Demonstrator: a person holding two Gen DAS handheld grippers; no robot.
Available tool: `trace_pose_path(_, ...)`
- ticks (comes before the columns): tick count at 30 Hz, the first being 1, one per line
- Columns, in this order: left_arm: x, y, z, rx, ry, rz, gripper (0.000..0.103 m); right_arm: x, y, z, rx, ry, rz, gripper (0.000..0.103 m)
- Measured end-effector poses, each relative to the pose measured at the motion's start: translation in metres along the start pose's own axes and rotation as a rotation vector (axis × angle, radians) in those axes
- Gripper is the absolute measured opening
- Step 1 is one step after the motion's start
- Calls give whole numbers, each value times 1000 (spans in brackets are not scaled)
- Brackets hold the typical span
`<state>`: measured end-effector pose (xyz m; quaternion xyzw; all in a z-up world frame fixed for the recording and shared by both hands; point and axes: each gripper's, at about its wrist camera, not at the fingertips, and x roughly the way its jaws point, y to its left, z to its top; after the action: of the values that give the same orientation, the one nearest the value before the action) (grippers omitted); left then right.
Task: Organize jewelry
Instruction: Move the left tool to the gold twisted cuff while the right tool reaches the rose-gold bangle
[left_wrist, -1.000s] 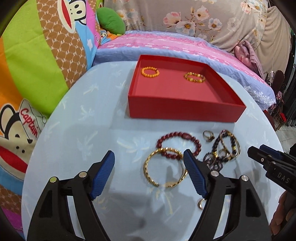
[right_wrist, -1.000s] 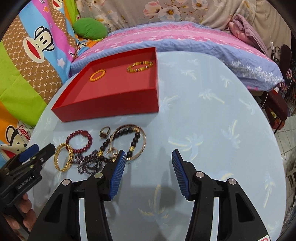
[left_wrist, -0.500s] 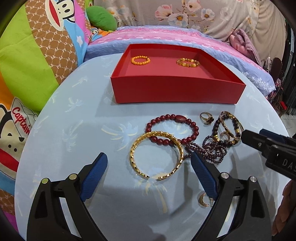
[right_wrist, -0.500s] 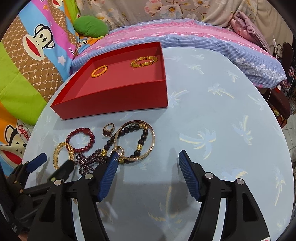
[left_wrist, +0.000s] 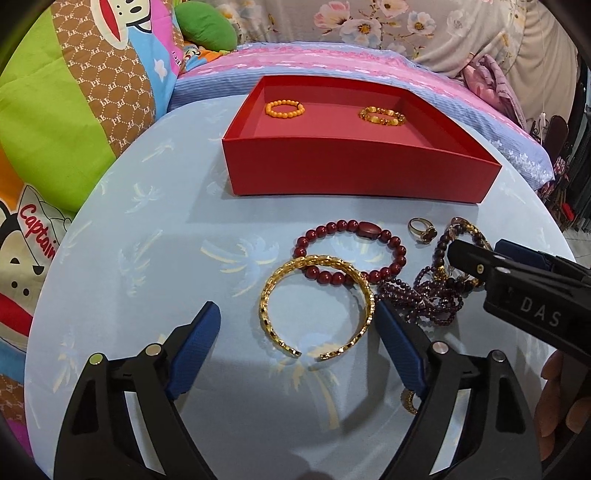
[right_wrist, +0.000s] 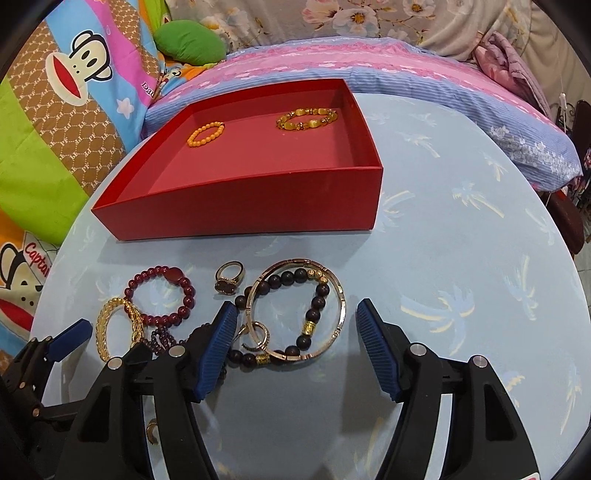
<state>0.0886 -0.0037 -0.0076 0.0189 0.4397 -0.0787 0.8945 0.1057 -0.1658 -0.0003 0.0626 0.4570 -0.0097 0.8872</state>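
Gold shows first: a cuff (left_wrist: 317, 306) lies flat on the pale blue worktop (left_wrist: 147, 236), its gap toward six o'clock. It sits between the blue pads of the left hand-held gripper (left_wrist: 297, 345), which are closing but still apart from it on the left side; the right pad is just beside the cuff's rim, and whether it touches I cannot tell. At the cuff's twelve o'clock a dark red bead bracelet (left_wrist: 351, 254) overlaps its top edge. At three o'clock a tangle of small purple beads (left_wrist: 424, 299) lies heaped, with a ring (left_wrist: 423, 229) beyond it at about one o'clock.

Over on the other side, the right hand-held gripper (right_wrist: 295, 341) stands with its jaws apart over a thin bangle (right_wrist: 334, 299) and a string of black beads (right_wrist: 314, 306) lying inside it; the pads press on neither. A small gold hoop (right_wrist: 258, 334) rests against the bangle's lower left.

Further out, at twelve o'clock, a red box (left_wrist: 354, 173) stands open on the worktop, holding an orange bead bracelet (left_wrist: 284, 109) at its back left and an amber one (left_wrist: 382, 115) at its back right. Beyond it lie a pink and blue pillow (left_wrist: 332, 62) and cartoon bedding (left_wrist: 55, 110).
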Motion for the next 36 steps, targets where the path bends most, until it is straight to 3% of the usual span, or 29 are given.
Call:
trace_pose_path(6, 0, -1, 0, 5, 3, 6, 81, 0, 4, -2, -30, -21, -29, 53)
trace_pose_path(17, 0, -1, 0, 2, 1, 6, 81, -10, -5, -14, 10, -66, -10, 53)
trace_pose_path(23, -1, 1, 0, -8, -7, 5, 74, -16, -13, -21, 44, -75, 13, 53)
trace_pose_path(31, -4, -1, 0, 3, -19, -3, 57, -19, -16, -23, 53, -83, 23, 53)
trace_pose_path(36, -4, -1, 0, 4, -20, -6, 56, -20, -15, -25, 54, -87, 21, 53)
